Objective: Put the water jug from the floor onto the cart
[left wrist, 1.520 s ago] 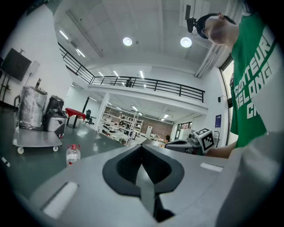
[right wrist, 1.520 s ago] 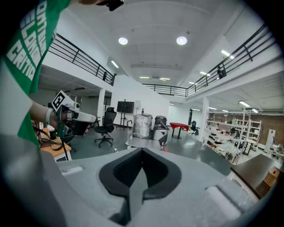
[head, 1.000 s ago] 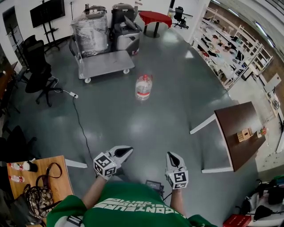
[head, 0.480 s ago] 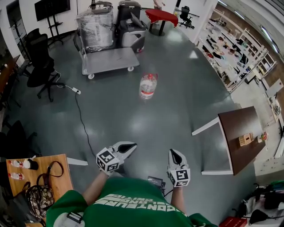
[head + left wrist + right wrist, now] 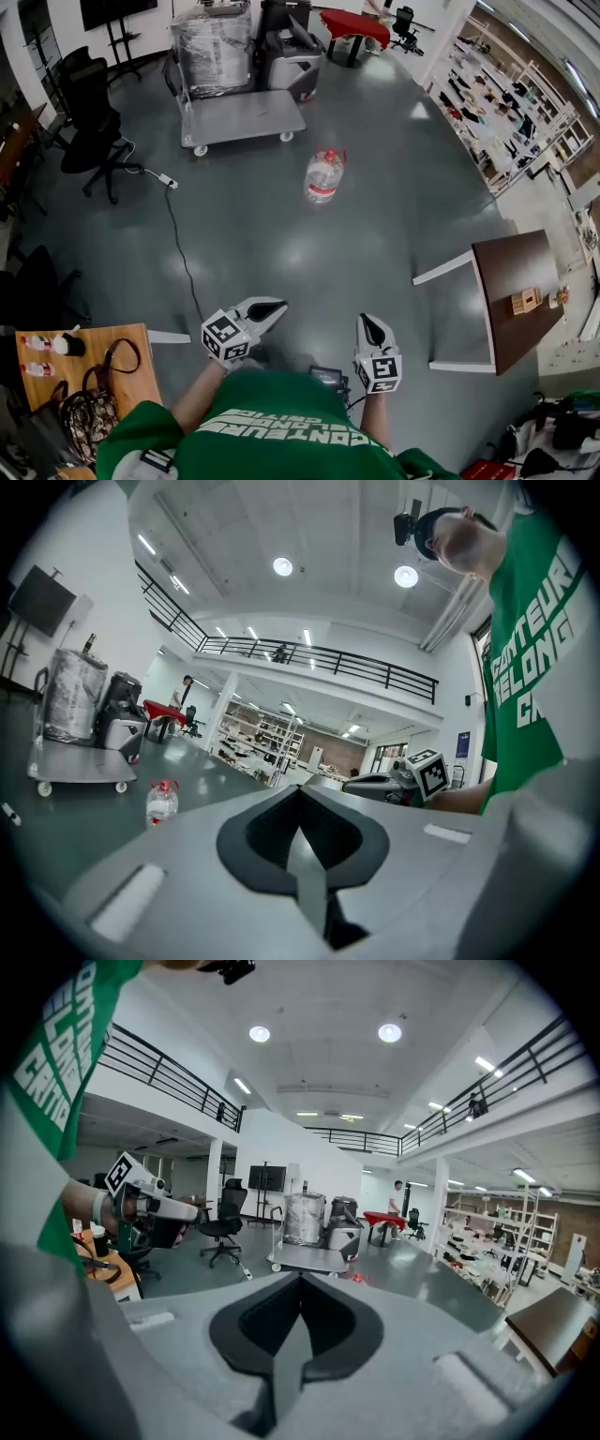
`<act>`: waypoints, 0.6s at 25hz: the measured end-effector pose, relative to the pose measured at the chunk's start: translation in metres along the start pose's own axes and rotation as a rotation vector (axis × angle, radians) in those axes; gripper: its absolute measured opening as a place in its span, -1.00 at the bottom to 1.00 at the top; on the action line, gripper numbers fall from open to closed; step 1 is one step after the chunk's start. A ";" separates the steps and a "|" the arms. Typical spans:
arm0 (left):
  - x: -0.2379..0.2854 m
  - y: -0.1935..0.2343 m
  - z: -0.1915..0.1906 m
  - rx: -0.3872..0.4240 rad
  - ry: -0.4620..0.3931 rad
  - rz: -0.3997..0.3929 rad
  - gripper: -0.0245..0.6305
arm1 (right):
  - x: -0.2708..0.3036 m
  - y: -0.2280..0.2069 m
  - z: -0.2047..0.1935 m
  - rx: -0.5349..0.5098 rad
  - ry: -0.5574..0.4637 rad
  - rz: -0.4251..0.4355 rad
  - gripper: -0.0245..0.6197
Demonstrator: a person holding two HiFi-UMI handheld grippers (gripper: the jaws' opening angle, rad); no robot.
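Both devices are held out in front of the person's waist, forearms bent forward. The left hand-held gripper (image 5: 270, 307) points level and angles slightly rightward; the right hand-held gripper (image 5: 367, 324) tilts a little downward. Each gripper view shows its own jaws closed together along one seam, with nothing between them.

The water jug (image 5: 323, 176) stands upright on the floor, well ahead of both grippers and near the cart (image 5: 248, 114) – apart from it.

Only the head view shows the wooden worktop (image 5: 103, 347) and the handbag (image 5: 89, 412) at lower left. In the left gripper view the green shirt (image 5: 534, 667) carries white print, partly legible – "NTEUR", "ELONG". The jug's red-and-white label (image 5: 321, 193) is too small to read.
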State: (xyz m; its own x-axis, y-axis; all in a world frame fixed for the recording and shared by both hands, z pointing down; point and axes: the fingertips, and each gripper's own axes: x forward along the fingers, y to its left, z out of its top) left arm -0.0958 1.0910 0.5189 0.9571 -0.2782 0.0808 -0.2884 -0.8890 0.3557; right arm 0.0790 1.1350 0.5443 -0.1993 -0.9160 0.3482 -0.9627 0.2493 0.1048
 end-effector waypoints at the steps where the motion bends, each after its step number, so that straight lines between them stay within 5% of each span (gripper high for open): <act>1: -0.001 0.003 0.001 -0.001 0.000 0.003 -0.90 | 0.004 0.001 0.000 -0.002 0.005 0.006 -0.94; 15: 0.057 0.061 0.037 0.020 -0.020 0.095 -0.90 | 0.100 -0.066 0.036 -0.032 -0.040 0.091 -0.94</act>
State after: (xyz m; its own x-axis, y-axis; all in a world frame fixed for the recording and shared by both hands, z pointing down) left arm -0.0599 1.0073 0.5111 0.9248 -0.3683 0.0951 -0.3784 -0.8653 0.3288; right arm 0.1163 1.0160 0.5387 -0.2934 -0.9007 0.3205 -0.9341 0.3414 0.1041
